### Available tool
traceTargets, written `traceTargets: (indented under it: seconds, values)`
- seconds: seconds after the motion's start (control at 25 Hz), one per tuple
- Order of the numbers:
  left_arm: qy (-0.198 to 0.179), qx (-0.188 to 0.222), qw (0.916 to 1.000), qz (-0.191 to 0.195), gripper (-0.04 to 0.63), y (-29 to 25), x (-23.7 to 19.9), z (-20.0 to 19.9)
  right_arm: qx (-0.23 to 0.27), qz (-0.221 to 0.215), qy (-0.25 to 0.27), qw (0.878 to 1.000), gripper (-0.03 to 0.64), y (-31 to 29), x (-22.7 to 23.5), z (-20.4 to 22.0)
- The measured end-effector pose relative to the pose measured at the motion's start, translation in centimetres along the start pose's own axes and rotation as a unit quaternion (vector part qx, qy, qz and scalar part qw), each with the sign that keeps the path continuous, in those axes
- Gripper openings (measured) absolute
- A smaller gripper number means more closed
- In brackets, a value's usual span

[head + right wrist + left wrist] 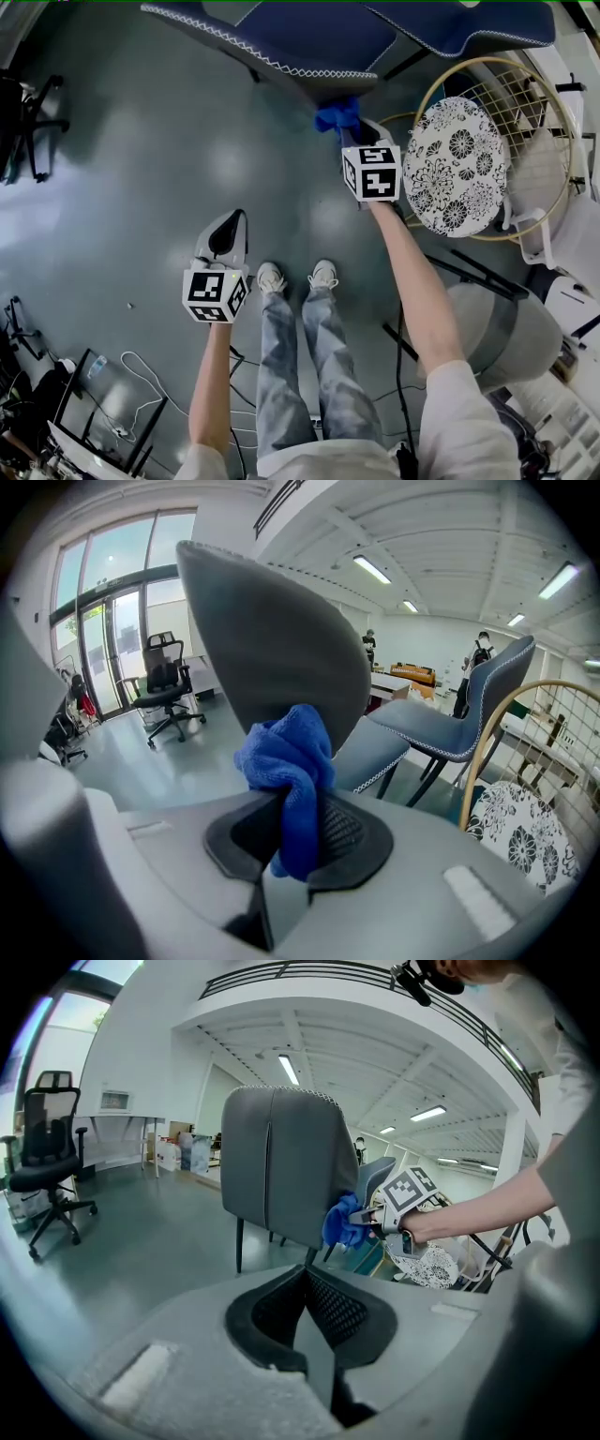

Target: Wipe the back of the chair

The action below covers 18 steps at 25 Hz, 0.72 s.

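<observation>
A grey-blue chair with white stitching stands ahead; its back [281, 42] [281, 1166] [272, 639] faces me. My right gripper [352, 127] [295, 808] is shut on a bunched blue cloth [337, 114] [291, 761] [344, 1222], which presses against the lower right part of the chair back. My left gripper [225, 234] [309, 1312] hangs lower and to the left, away from the chair, jaws together with nothing between them.
A round gold wire chair [553, 131] with a black-and-white floral cushion [459, 164] stands at the right. A second blue chair [459, 714] is beyond. A black office chair [47, 1166] stands far left. Cables and gear [94, 412] lie at lower left. My feet [295, 277] are on the grey floor.
</observation>
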<state>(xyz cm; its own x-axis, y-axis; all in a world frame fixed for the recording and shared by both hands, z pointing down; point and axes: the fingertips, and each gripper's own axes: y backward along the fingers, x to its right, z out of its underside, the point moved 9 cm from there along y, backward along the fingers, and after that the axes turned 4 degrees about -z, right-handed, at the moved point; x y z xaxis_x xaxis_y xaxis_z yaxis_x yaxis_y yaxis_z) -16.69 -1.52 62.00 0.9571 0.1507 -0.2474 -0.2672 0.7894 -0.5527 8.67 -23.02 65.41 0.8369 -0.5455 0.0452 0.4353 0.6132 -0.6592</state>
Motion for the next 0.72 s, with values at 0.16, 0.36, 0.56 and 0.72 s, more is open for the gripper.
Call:
traceTargets:
  seconds: [0.16,0.36,0.56,0.72]
  values:
    - [-0.001,0.002,1.0000,0.004,0.002,0.3,0.6,0.1,0.042,0.010,0.008,0.999,0.065,2.8,-0.1,-0.8]
    - [-0.004,0.005,0.9999,0.008,0.002,0.8,1.6,0.2,0.100,0.013,0.031,0.994,0.064,6.6,-0.4,-3.0]
    - [-0.007,0.007,0.9999,0.008,0.002,1.3,2.0,0.1,0.159,0.016,0.057,0.986,0.064,9.7,-0.7,-6.8]
    - [-0.010,0.010,0.9999,0.007,0.002,1.6,2.3,-0.2,0.192,0.014,0.079,0.978,0.065,11.3,-1.3,-9.6]
